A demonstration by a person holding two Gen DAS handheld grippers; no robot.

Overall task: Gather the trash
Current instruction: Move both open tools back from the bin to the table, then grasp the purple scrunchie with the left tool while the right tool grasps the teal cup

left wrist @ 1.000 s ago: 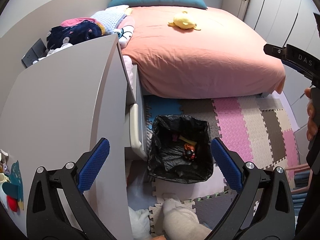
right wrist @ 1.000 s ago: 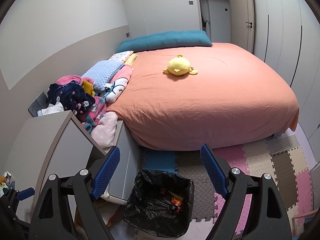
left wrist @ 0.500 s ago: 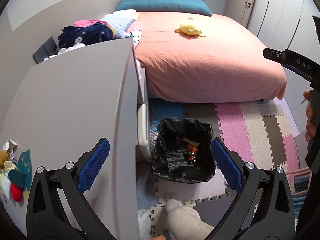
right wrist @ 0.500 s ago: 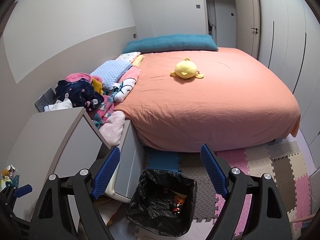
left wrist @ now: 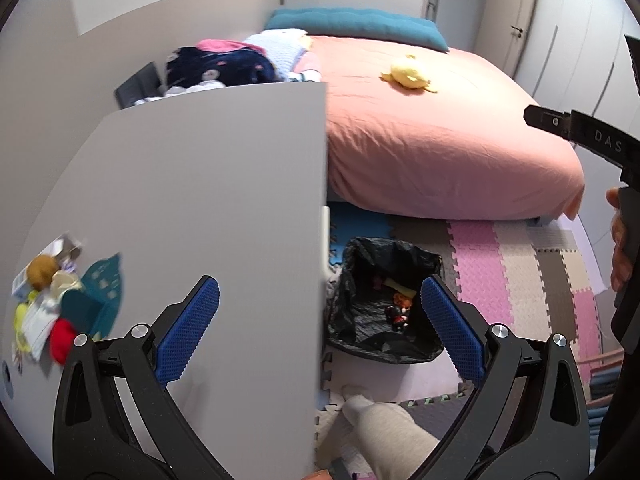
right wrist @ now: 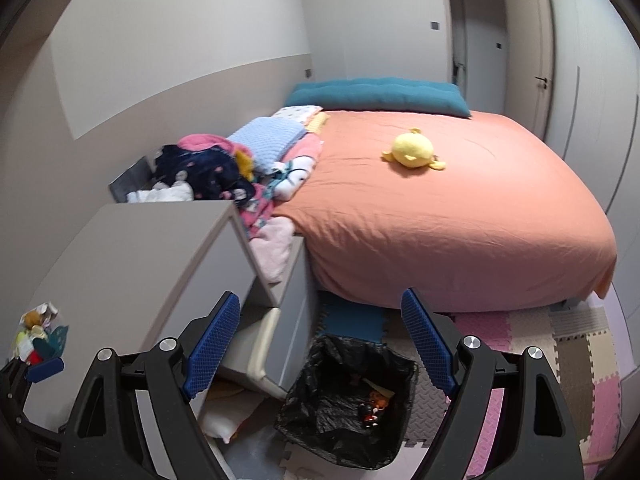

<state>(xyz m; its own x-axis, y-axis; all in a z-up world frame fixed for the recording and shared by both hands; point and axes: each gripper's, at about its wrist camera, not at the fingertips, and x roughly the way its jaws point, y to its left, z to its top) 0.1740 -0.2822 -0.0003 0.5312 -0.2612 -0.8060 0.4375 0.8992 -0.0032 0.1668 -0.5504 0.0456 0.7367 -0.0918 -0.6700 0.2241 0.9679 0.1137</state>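
Nearby, grey cabinet [left wrist: 208, 216] flanks lined bin [left wrist: 384, 308]

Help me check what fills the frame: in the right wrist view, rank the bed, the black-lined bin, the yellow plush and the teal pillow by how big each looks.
1. Bed, by far the largest.
2. Black-lined bin.
3. Teal pillow; it lies farthest back, so nearness flatters the bin.
4. Yellow plush, smallest.
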